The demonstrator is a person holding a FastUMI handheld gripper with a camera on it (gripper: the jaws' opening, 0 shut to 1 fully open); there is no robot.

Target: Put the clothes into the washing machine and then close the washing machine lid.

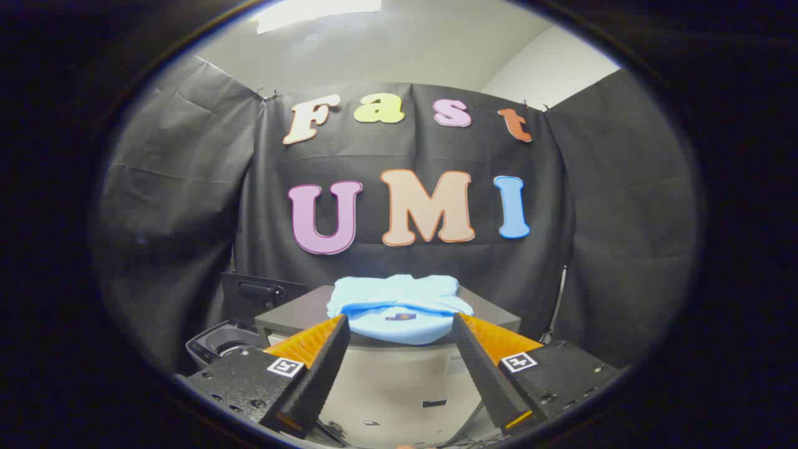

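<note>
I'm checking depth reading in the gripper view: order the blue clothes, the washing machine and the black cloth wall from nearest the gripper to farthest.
The gripper is open.
1. Blue clothes: folded on the table's front edge, just ahead of the fingertips.
2. Washing machine: lid up, left of the table, beyond the left finger.
3. Cloth wall: behind everything.

Dark-topped table [492, 317] bearing a folded light blue garment [399, 305], whose front edge hangs over the table's near edge. The gripper's [399, 321] spread fingers flank the garment's overhang, apparently without contact.
</note>
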